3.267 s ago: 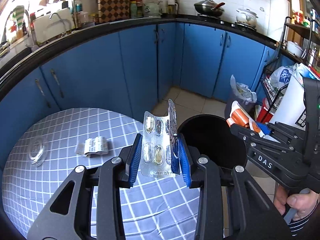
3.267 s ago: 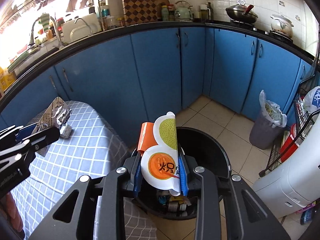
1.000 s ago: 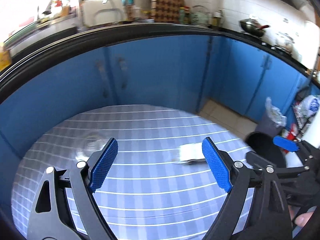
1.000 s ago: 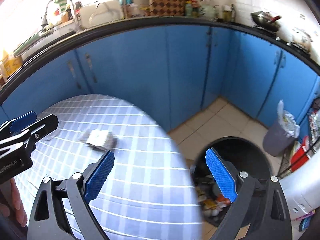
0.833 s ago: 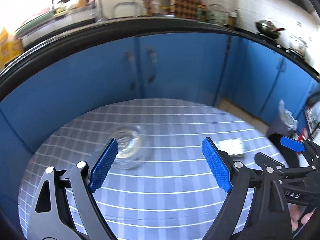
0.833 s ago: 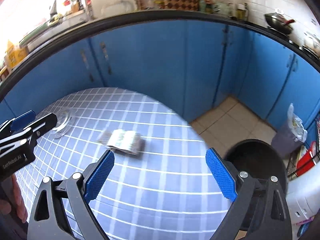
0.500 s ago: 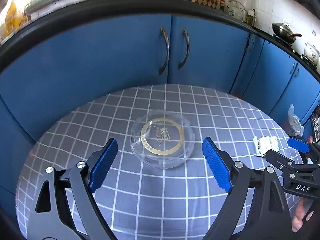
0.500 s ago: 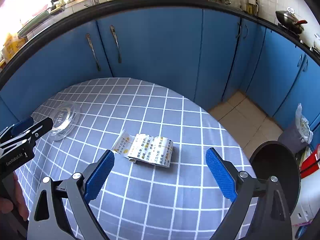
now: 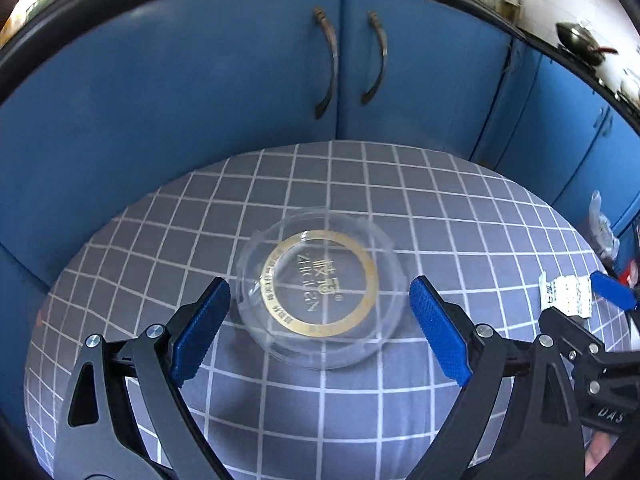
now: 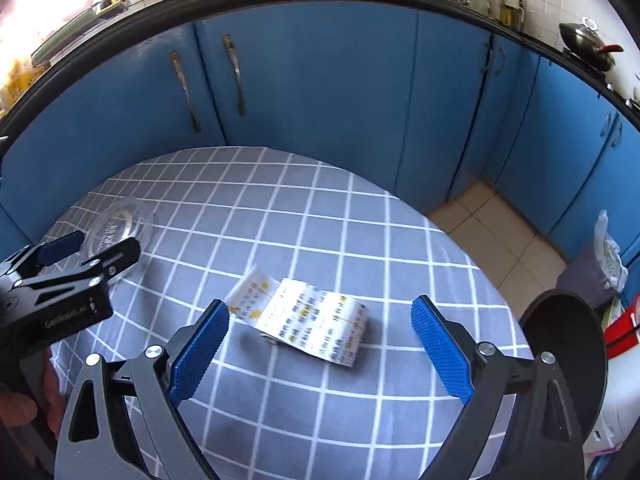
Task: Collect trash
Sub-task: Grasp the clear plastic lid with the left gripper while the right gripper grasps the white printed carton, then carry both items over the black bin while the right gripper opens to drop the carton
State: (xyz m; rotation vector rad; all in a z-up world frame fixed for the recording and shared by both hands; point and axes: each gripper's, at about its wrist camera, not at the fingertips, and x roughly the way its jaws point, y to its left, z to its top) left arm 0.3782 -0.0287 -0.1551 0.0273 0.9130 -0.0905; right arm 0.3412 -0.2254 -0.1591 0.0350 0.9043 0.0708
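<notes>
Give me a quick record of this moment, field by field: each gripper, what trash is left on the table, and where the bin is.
left gripper: open, over the clear plastic lid
right gripper: open, over the printed leaflet
trash on table: lid and leaflet, both lying flat on the checked tablecloth
black bin: on the floor off the table's right edge

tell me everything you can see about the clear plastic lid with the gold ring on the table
The round clear plastic lid with a gold ring lies flat on the grey checked tablecloth, whose white grid shows through it. Lettering is printed inside the thin gold ring; its see-through rim looks slightly notched. The open left gripper brackets it, one blue pad on either side, with a narrow gap at each, so nothing but the cloth touches it. In the right wrist view it lies far left, well apart from the folded printed paper.
</notes>
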